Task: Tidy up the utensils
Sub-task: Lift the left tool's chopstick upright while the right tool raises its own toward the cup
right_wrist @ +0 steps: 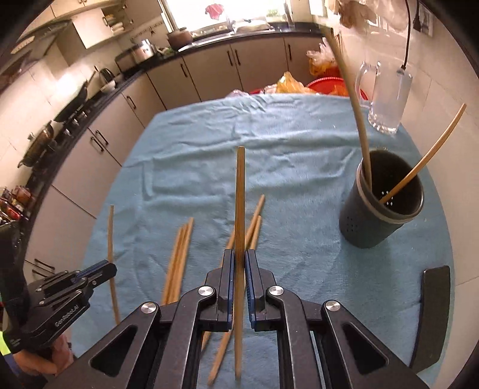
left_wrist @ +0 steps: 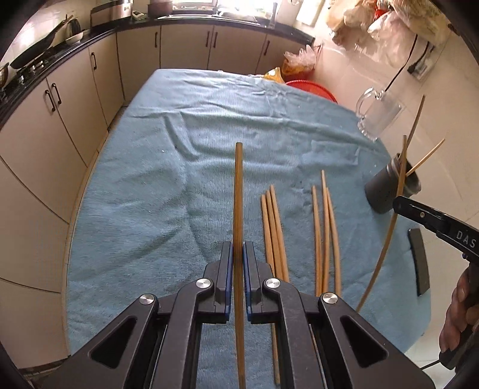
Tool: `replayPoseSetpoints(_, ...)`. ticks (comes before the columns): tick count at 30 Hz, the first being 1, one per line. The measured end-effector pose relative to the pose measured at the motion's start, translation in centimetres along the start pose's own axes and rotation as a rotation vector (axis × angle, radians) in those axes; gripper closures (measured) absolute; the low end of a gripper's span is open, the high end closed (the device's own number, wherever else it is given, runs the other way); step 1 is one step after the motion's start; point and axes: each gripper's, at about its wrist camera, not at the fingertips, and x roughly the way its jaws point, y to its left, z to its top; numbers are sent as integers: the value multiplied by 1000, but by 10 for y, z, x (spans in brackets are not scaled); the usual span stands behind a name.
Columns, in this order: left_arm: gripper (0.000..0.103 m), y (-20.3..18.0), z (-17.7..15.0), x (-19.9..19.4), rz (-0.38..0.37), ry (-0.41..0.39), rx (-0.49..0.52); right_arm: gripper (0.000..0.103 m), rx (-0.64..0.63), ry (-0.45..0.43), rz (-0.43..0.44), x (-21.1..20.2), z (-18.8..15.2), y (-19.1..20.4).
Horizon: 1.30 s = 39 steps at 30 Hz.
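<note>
a home kitchen. beige cabinets (left_wrist: 134, 54) under a dark counter (right_wrist: 209, 45) curve from nine to twelve o'clock, with a pan (left_wrist: 33, 51) on the stove (right_wrist: 71, 119), and a pot (right_wrist: 179, 37) by the window (right_wrist: 221, 12).

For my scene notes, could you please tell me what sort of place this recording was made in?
Most likely a home kitchen. A dark countertop runs over beige cabinets, a frying pan sits on a stove at the left, and pots stand near a bright window.
</note>
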Motion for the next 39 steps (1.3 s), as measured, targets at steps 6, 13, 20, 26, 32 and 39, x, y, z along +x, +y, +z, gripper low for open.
replayPoseSetpoints(6,97,-7,2,-14,-8,-29,12,96,-5,-43,22,-21,0,4)
replayPoseSetpoints(13,97,-12,5,-33,-26,-67,18,96,4,-72,39,-36,-1,2)
replayPoseSetpoints(20,97,-14,10,-49,-43,-98,15,96,4,-118,48,-56,1,2)
replayPoseSetpoints(26,97,-18,18,-59,-57,-120,23,96,22,-148,51,-70,1,-5)
replayPoseSetpoints(32,97,-22,24,-68,-70,-141,33,96,34,-179,46,-85,2,-10)
replayPoseSetpoints(39,97,-25,31,-76,-84,-158,40,96,51,-201,37,-100,2,-16)
